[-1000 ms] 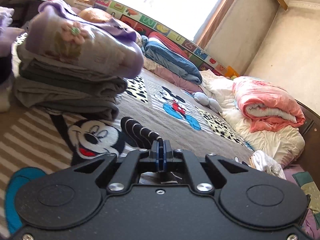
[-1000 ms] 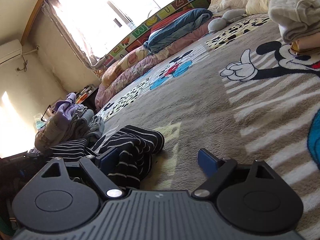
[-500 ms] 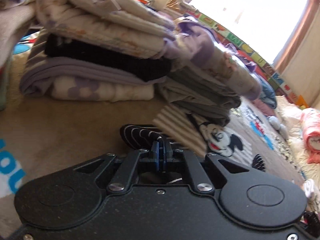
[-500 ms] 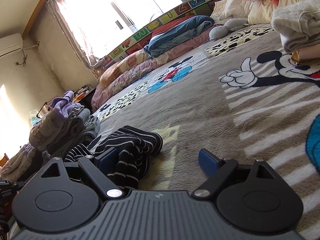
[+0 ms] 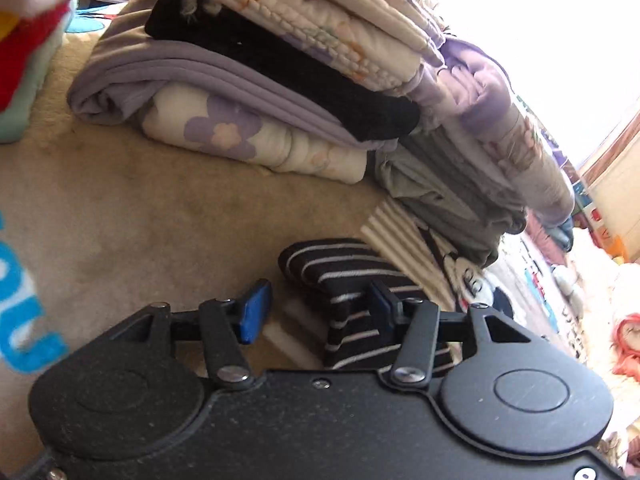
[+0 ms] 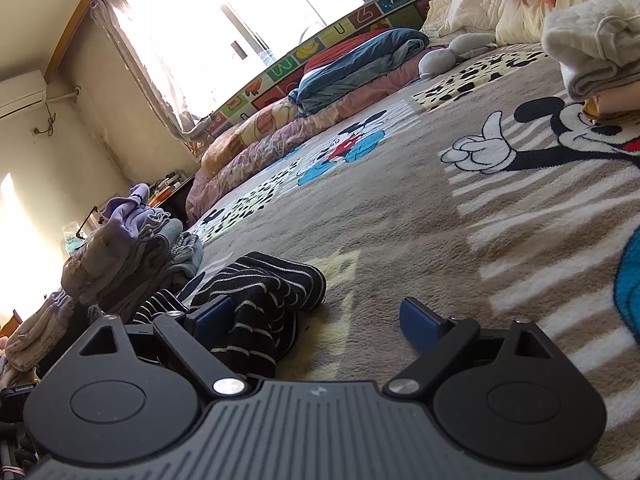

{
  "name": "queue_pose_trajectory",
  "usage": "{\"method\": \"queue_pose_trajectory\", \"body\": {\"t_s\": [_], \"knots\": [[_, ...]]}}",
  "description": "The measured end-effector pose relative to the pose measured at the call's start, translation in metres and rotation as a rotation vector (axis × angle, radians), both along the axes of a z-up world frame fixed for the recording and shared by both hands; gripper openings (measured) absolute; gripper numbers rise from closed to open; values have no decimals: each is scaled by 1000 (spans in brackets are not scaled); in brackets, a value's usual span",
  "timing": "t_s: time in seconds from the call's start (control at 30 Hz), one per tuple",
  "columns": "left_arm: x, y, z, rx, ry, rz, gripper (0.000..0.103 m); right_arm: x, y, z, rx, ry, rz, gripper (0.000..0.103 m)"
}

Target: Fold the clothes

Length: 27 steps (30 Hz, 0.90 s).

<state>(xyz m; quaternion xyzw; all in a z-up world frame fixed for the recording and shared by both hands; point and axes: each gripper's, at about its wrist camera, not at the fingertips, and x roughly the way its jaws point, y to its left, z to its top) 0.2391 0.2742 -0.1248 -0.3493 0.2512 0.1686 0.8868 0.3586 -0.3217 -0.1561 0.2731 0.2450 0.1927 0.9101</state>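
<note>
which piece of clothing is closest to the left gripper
The black striped garment, lying unfolded on the blanket right at the open left gripper. The folded stacks, such as the one with the purple-flowered piece, sit farther back.

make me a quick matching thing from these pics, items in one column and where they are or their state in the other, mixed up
Column one:
1. striped garment
2. left gripper
3. black folded item
4. blue bedding

Column two:
A. sandwiched inside a folded stack
B. lying along the far edge below the window
C. open, empty
D. crumpled on the blanket just ahead of both grippers

Pairs: 1-D, 2-C, 3-A, 4-B
</note>
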Motion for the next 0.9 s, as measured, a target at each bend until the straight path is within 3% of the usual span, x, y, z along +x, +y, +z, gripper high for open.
{"method": "queue_pose_trajectory", "body": {"t_s": [0.03,0.07,0.13,0.2,0.27,0.33,0.37,0.5,0.67,0.8,0.9], "knots": [[4,1,0,11,-5,-9,21,0,0,0,1,1,1,90],[4,-4,5,75,-5,-7,10,0,0,0,1,1,2,91],[2,-15,18,216,-6,-1,7,1,0,-1,2,2,3,91],[-6,-31,35,378,-57,0,7,1,0,-1,2,3,4,91],[-10,-28,37,369,-67,5,9,2,0,-1,1,4,4,91],[1,-20,20,358,112,36,18,2,0,-1,0,5,5,91],[6,-15,11,352,206,52,27,2,0,-1,0,5,5,91],[-1,-22,19,357,192,73,46,1,1,0,0,4,5,91],[-8,-32,29,360,156,78,48,1,1,0,3,5,6,91],[-7,-49,35,342,113,-24,54,2,0,0,5,7,7,91],[-2,-74,37,347,85,-190,53,1,-1,0,6,8,7,91]]}}
